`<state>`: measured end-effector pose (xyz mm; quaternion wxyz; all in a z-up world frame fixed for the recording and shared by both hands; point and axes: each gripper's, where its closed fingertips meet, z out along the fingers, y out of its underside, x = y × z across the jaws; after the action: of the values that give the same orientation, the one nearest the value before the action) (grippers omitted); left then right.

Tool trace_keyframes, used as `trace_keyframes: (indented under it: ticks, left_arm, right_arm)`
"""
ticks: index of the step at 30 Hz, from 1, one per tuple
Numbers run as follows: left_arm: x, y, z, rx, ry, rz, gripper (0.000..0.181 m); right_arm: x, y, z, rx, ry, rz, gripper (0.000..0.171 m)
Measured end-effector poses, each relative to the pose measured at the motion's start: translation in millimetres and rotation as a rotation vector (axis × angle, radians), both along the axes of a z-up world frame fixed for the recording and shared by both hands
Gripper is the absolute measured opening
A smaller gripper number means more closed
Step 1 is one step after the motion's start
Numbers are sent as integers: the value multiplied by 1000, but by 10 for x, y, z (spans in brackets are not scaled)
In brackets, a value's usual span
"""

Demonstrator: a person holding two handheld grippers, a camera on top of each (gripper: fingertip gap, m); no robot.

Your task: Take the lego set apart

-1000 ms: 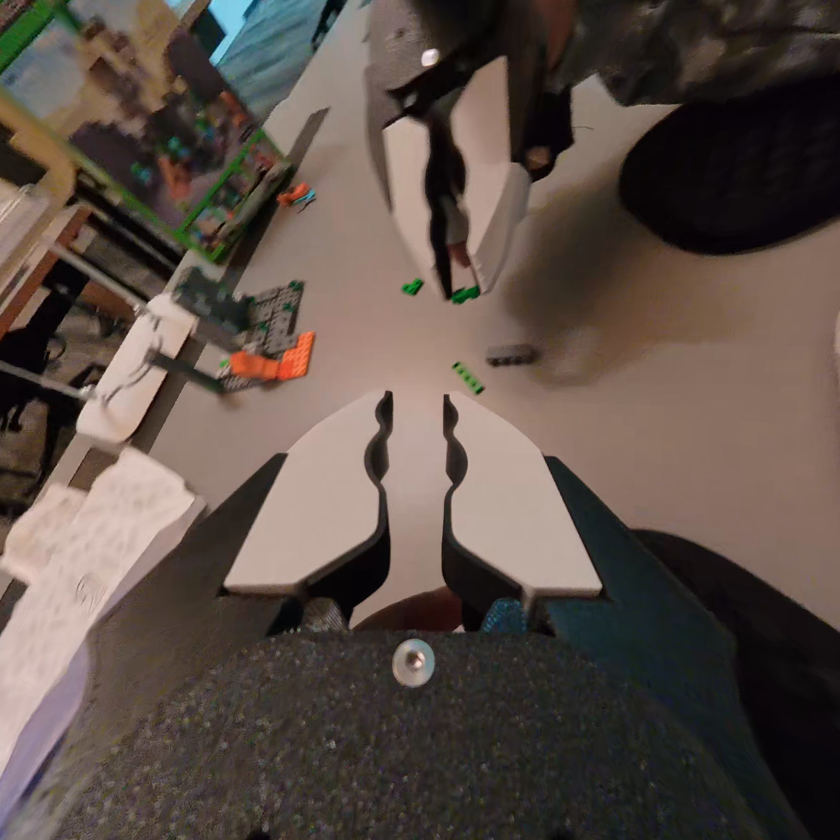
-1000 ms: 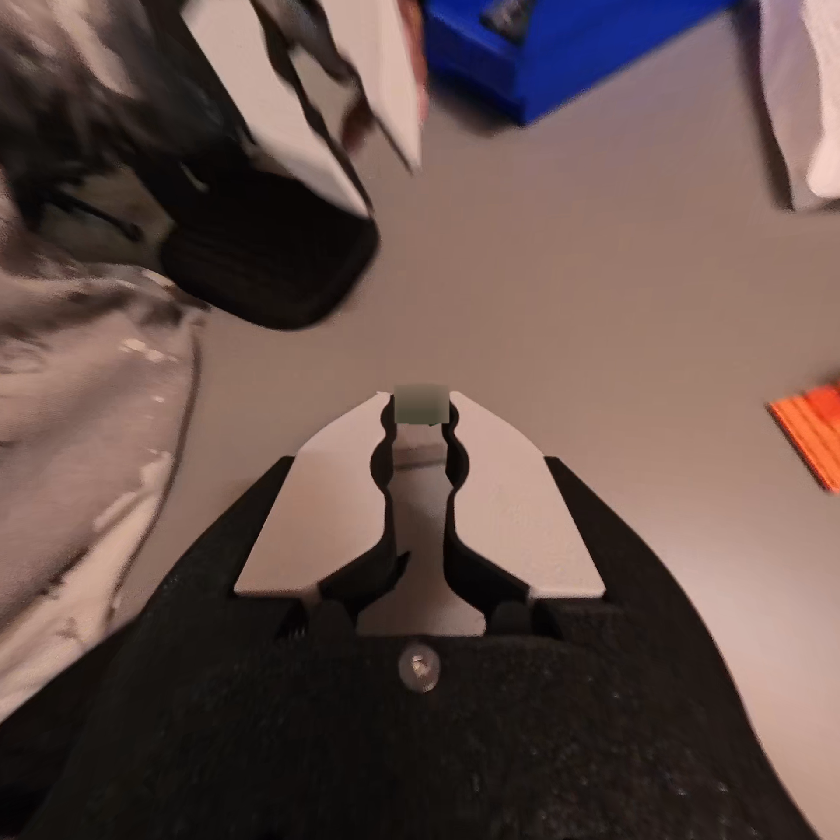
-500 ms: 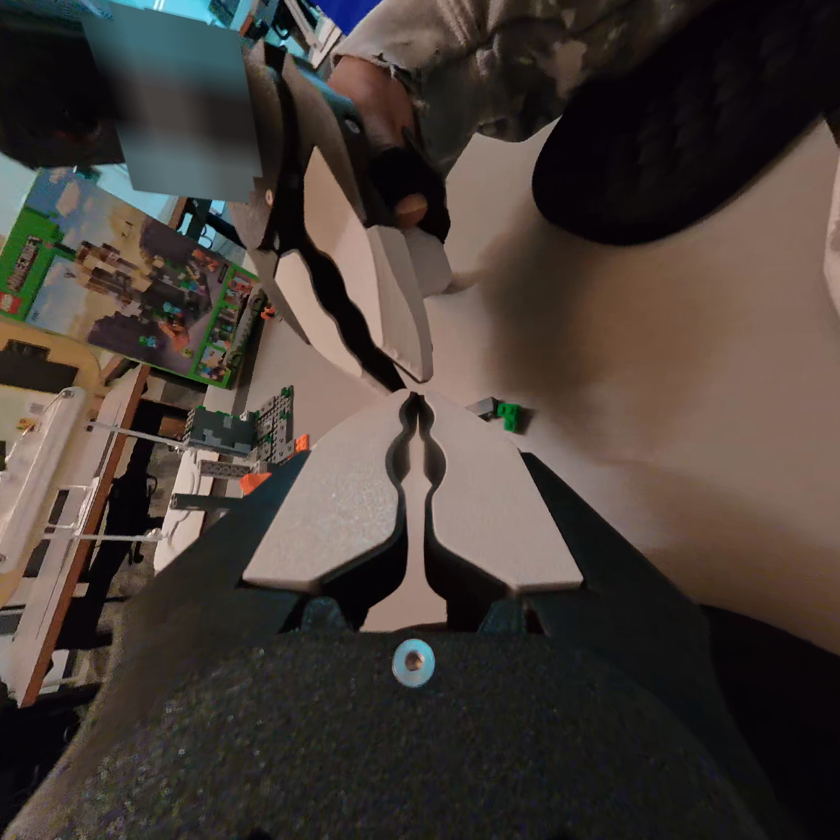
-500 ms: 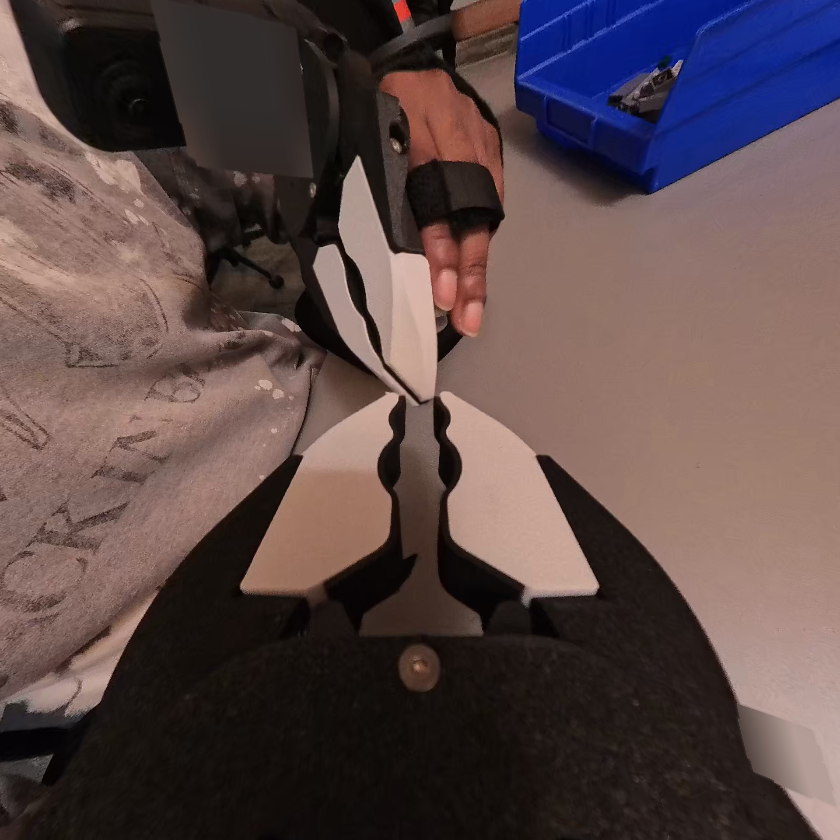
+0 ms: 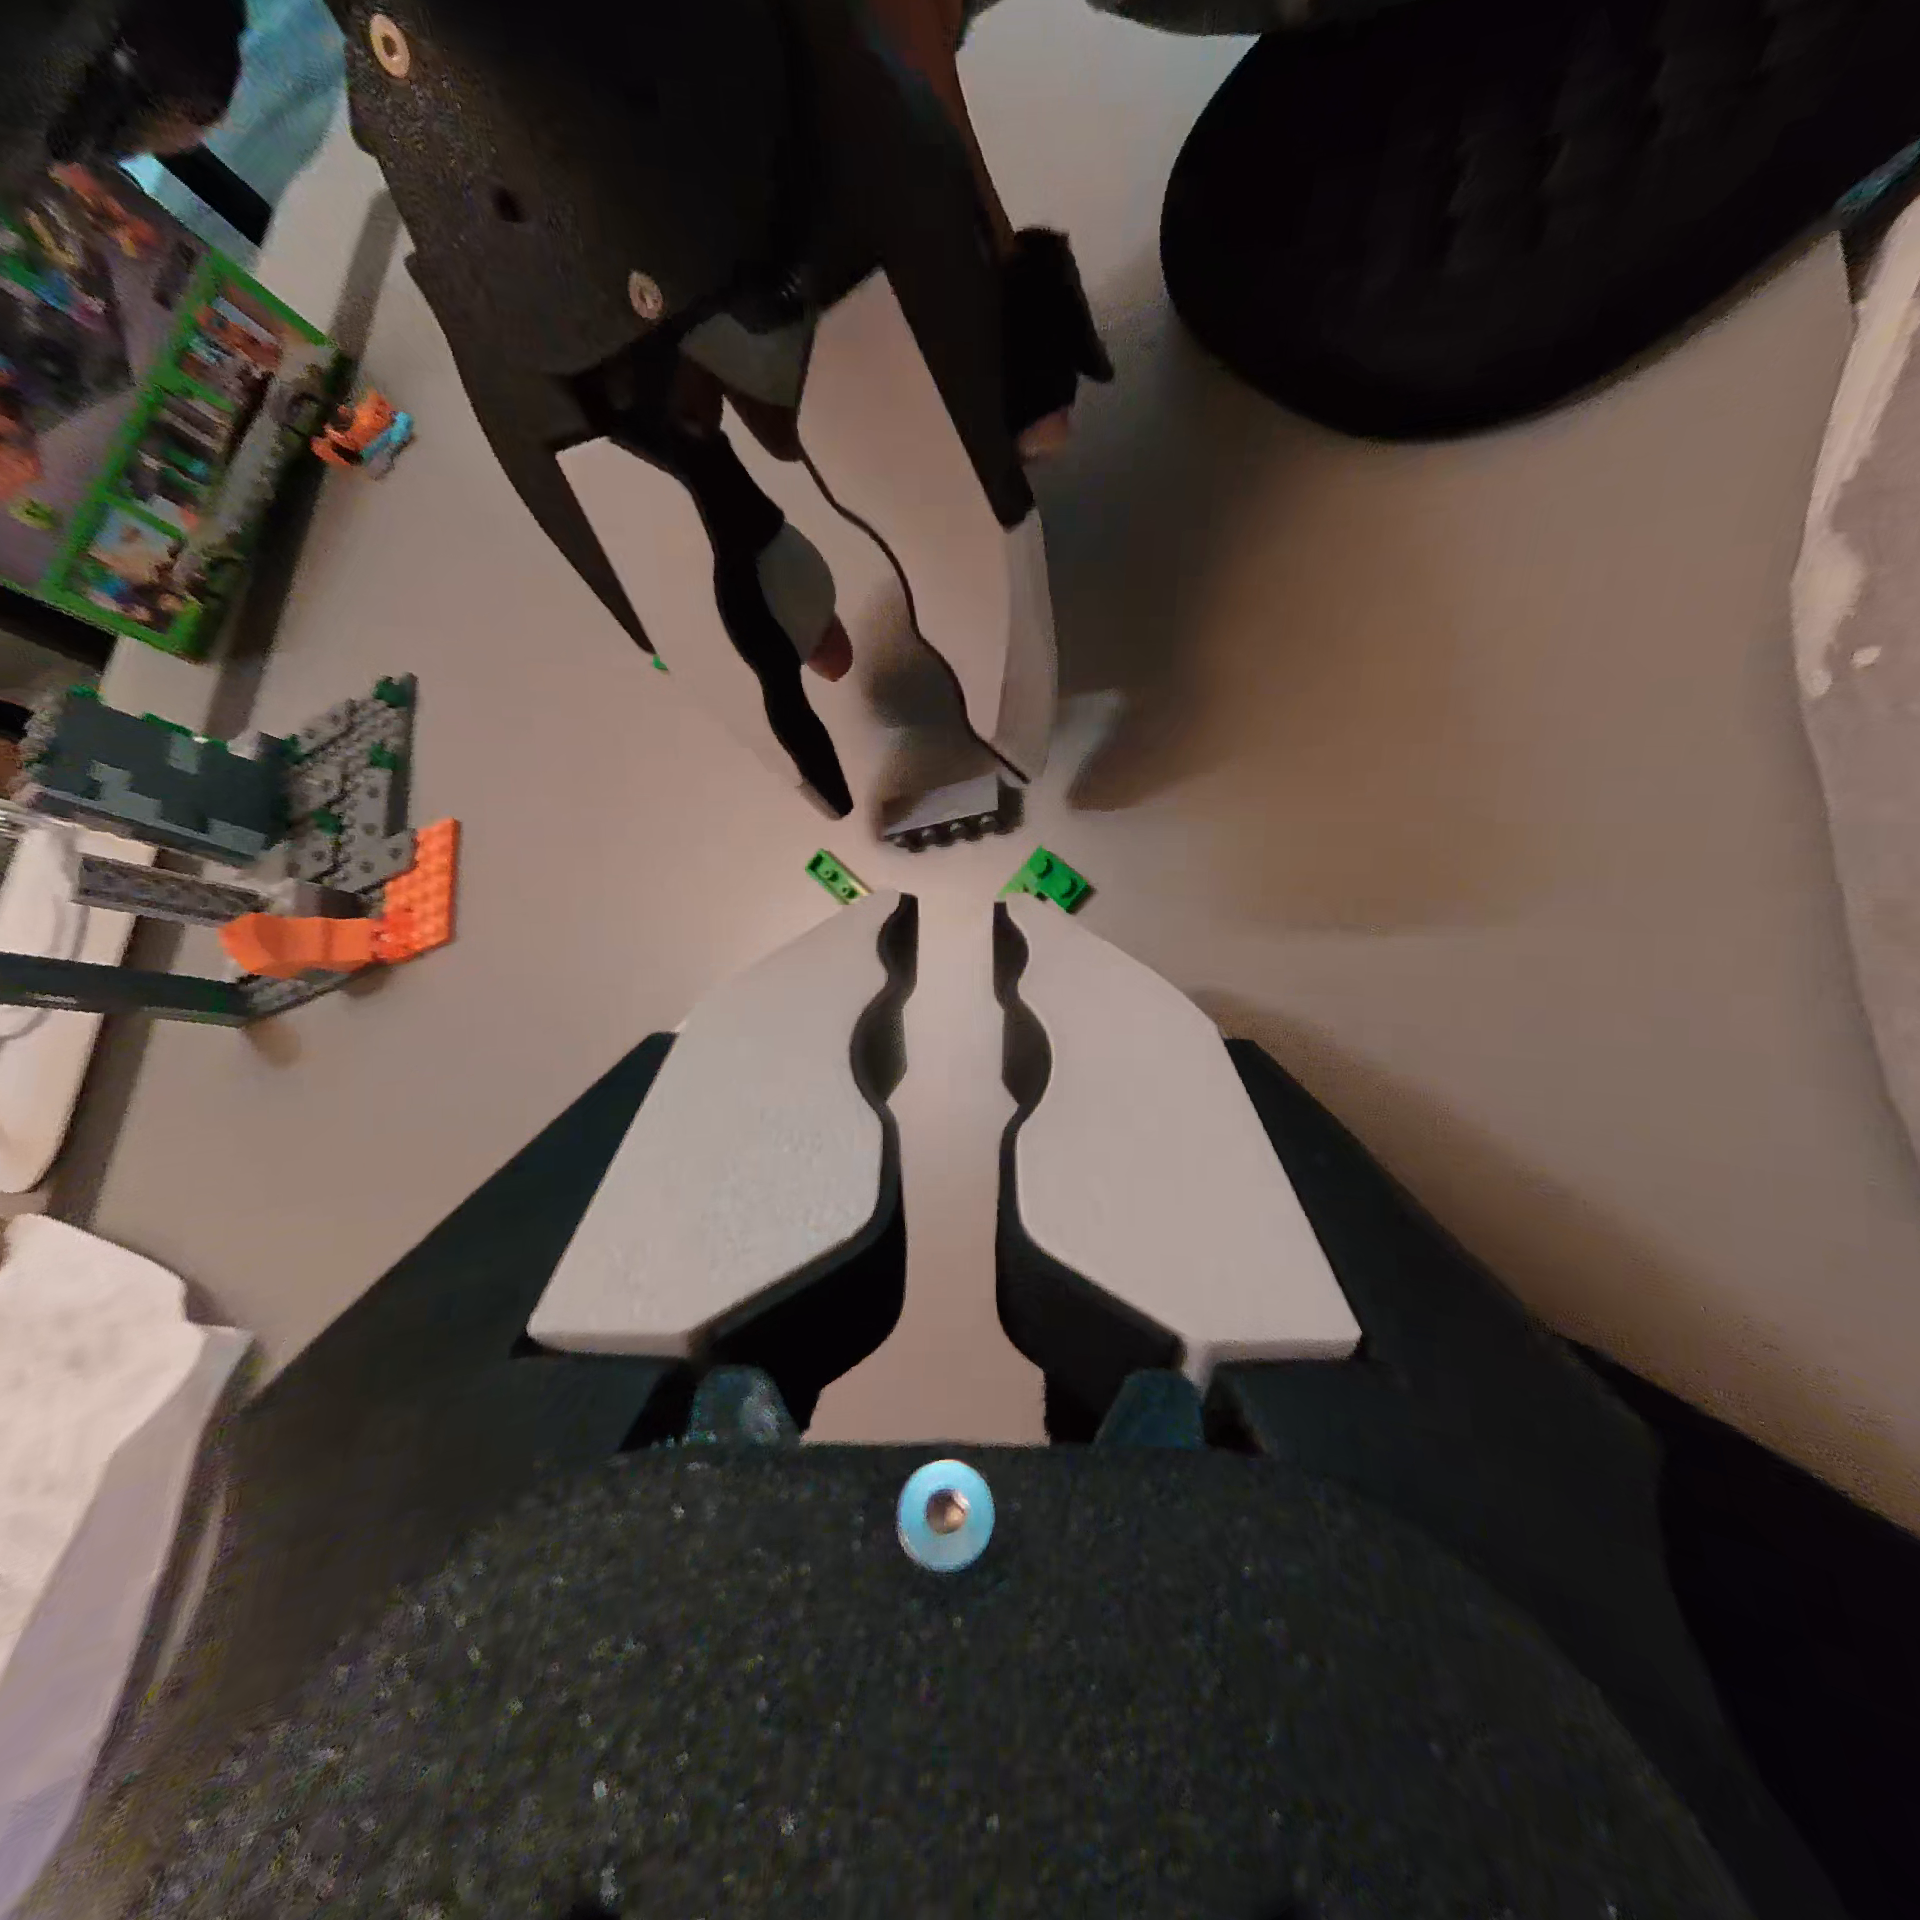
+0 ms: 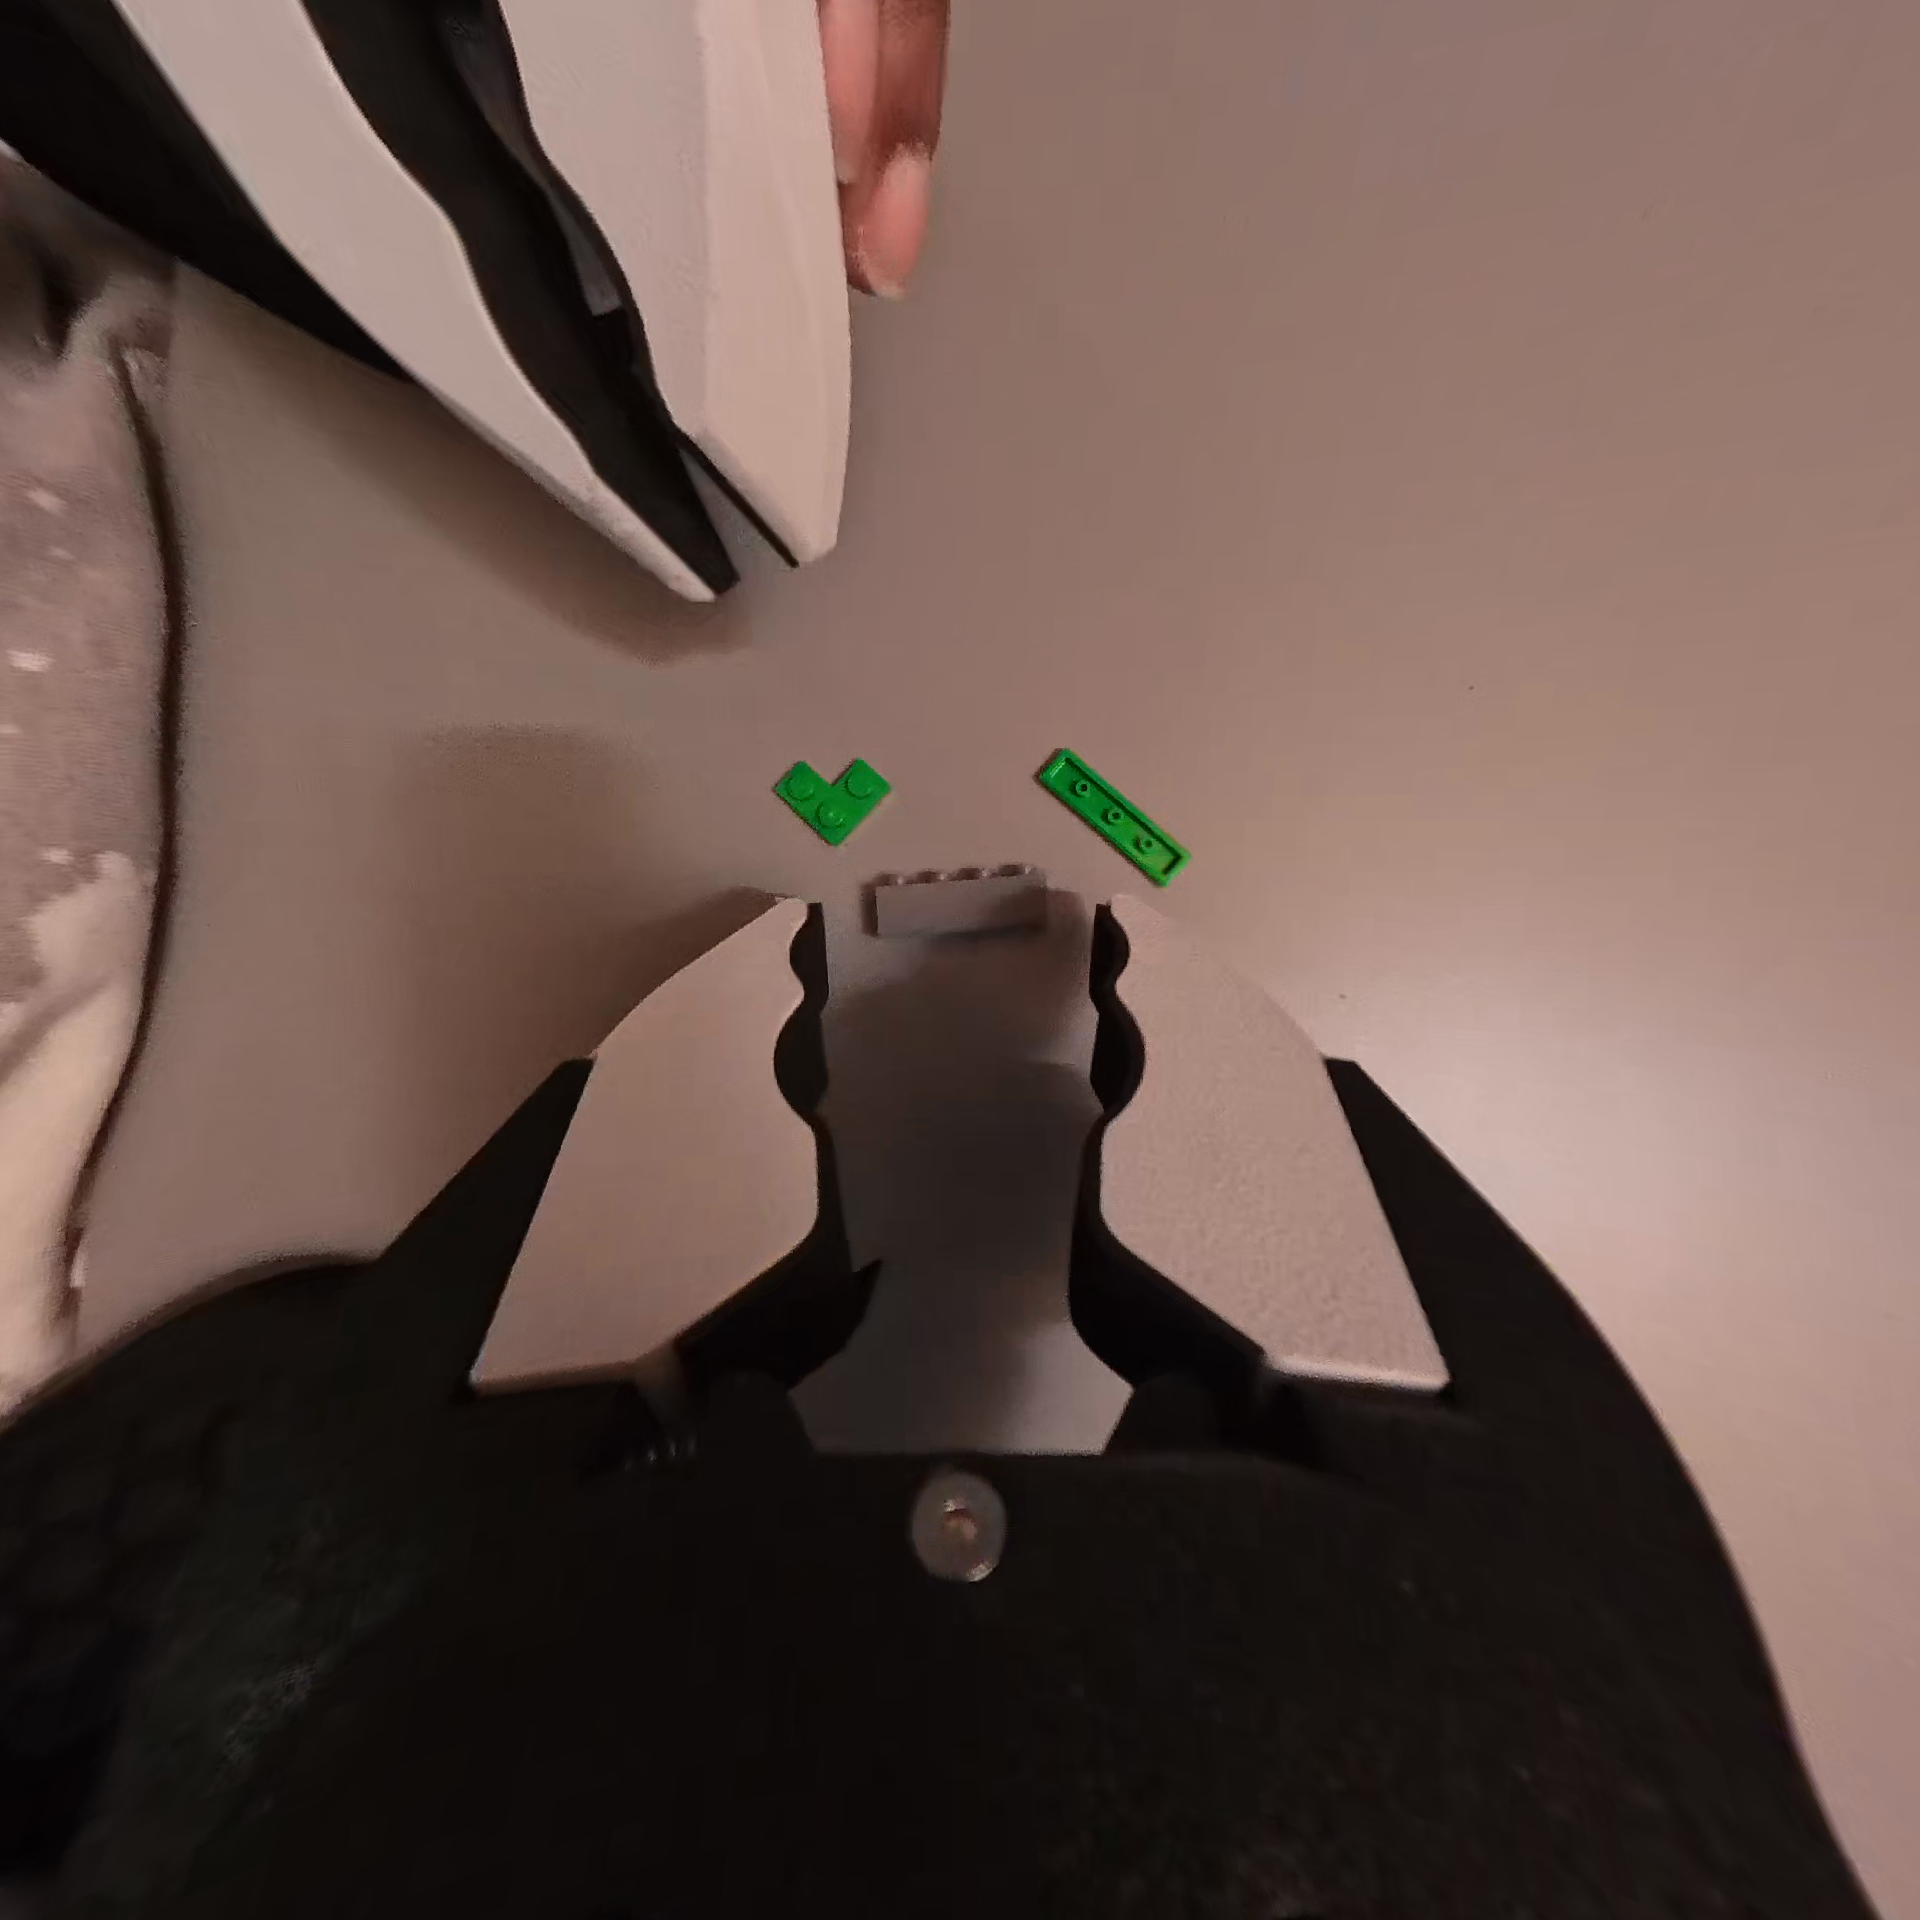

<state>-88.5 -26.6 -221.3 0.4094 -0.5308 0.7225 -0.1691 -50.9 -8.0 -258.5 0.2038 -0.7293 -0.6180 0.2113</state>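
Both wrist cameras low, facing each other, sharing grey brick.

Two hand-held grippers face each other tip to tip low over the table. The left gripper has its jaws parted by a narrow gap, nothing between them. The right gripper stands spread wide, jaws well apart, gripping nothing. A gloved hand shows behind the right gripper's body; bare fingertips lie along the left gripper's outer finger.
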Motion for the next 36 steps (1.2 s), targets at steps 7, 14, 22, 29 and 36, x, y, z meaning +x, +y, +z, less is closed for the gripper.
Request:
trace_keyframes:
  ticks: [7,14,22,29,36]
  left_arm:
    - [96,17,-55,-29,-16,13,22]
    - [234,-78,222,89,-171,-65,21]
    - [251,-206,289,213,-188,-160,17]
    - [245,-150,289,316,-171,-143,8]
    - [-442,480,591,246,-195,195,8]
  right_arm:
    - [-90,-31,43,-13,54,26,33]
    - [-229,-219,500,-264,407,72,33]
    - [-282,-405,692,-415,530,154,33]
    - [-307,-377,751,-425,571,142,33]
    - [-14,149,555,-84,408,-72,43]
